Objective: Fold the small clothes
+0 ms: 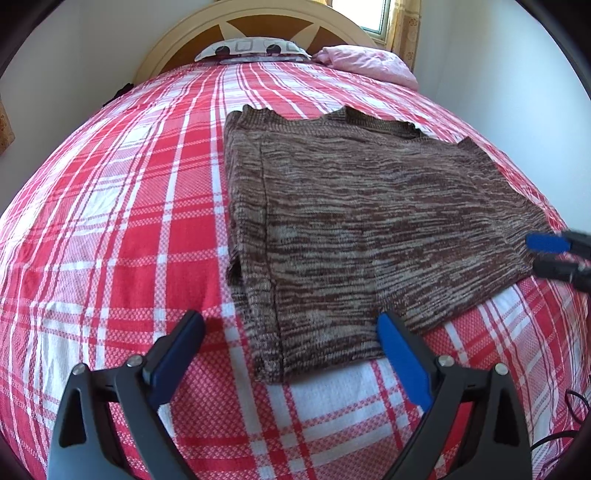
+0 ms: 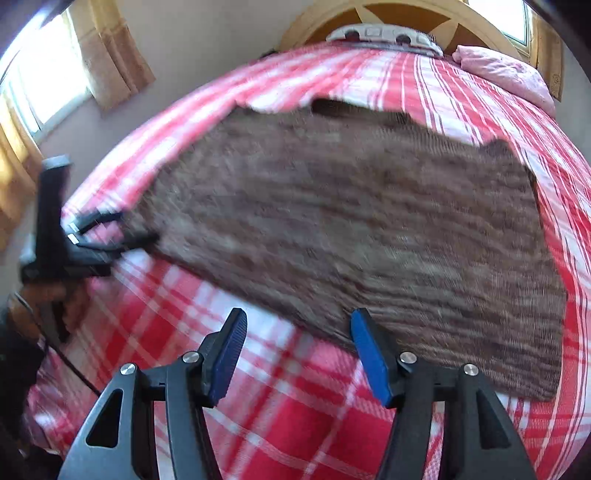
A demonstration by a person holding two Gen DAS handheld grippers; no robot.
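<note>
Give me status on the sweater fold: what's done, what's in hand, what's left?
Done: the brown sweater lies flat on the plaid bedspread, its left side already folded in as a doubled strip.
In hand: nothing. The left gripper and right gripper are both open at the near hem, with no cloth between the fingers.
Left: probably folding the other side in, then doubling it lengthwise.

Both cameras looked down along their fingers, close over the bed (image 1: 110, 221). Both saw the brown knit top (image 1: 369, 221) and the headboard (image 2: 406, 18).
</note>
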